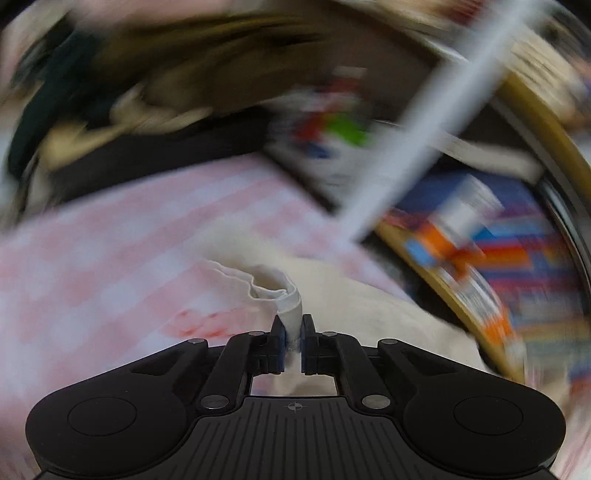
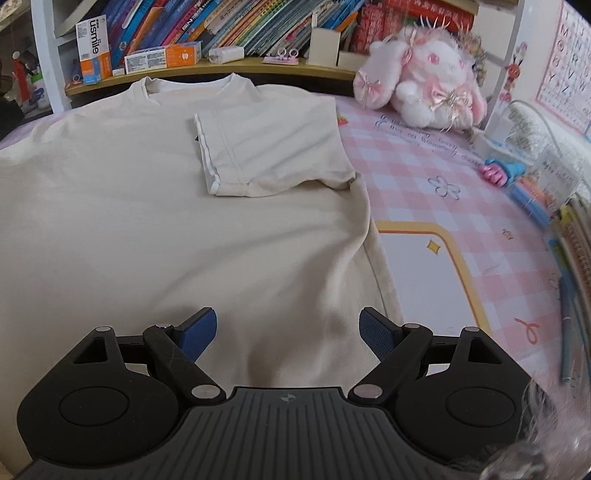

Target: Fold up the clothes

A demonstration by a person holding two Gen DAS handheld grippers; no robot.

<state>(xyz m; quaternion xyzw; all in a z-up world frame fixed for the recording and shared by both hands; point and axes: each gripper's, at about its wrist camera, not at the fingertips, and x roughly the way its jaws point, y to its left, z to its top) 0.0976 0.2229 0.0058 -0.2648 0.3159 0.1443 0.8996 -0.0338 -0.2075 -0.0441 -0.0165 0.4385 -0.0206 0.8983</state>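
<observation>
A cream T-shirt (image 2: 155,221) lies flat on the pink checked table cover (image 2: 424,158), collar toward the bookshelf. Its right sleeve (image 2: 266,147) is folded inward over the chest. My right gripper (image 2: 287,328) hovers open over the shirt's lower right part, blue pads wide apart and holding nothing. In the left wrist view, heavily blurred by motion, my left gripper (image 1: 293,328) is shut on a bunched hem of the cream T-shirt (image 1: 273,291), lifted above the pink checked cover (image 1: 110,258).
A pink plush rabbit (image 2: 421,77) sits at the back right. A shelf of books (image 2: 229,26) and boxes runs along the back. Pens and notebooks (image 2: 565,258) line the right edge. A white post (image 1: 424,118) and blurred books (image 1: 517,266) appear on the left wrist view's right side.
</observation>
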